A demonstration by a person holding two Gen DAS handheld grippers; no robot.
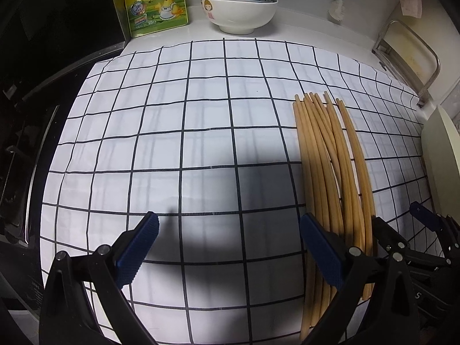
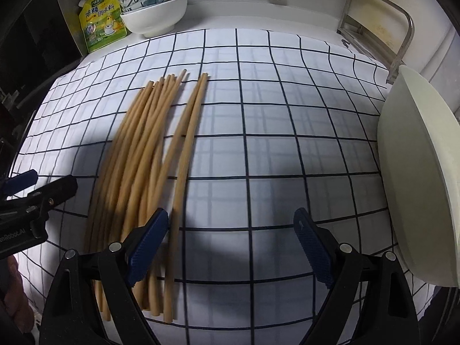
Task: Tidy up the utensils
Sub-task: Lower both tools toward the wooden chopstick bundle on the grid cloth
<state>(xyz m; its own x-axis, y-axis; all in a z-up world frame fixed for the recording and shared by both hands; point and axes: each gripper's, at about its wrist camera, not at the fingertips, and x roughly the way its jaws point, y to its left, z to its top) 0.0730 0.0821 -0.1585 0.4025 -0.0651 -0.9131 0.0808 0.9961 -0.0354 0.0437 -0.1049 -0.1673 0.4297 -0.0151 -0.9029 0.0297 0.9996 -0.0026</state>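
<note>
A white counter (image 1: 198, 14) runs back to a pale wall, and most of it is covered by a white cloth with a dark grid pattern (image 1: 178, 120). At the back stand a yellow-green seasoning pouch printed with a cartoon chicken (image 1: 155, 3) and, just beside it, a stack of white and blue-patterned ceramic bowls (image 1: 240, 5). A metal wire rack (image 2: 376, 26) rises at the far right corner, and a large pale plate or basin (image 2: 417, 178) leans at the right edge; its exact shape is hard to judge through the fisheye lens.

The bundle of long tan wooden chopsticks (image 2: 146, 155) lies flat on the cloth, roughly parallel, tips pointing toward the back wall. One pair (image 2: 187, 143) sits slightly apart on the bundle's right side.

The left hand-held gripper (image 1: 230, 247) hangs over bare cloth with its blue-padded fingers (image 1: 139, 247) spread wide and nothing between them; the chopsticks run past the outer side of its right finger. The right hand-held gripper (image 2: 231, 244) is likewise spread wide and empty, its left blue pad (image 2: 148, 244) over the near ends of the chopsticks, though whether it touches them is unclear.
</note>
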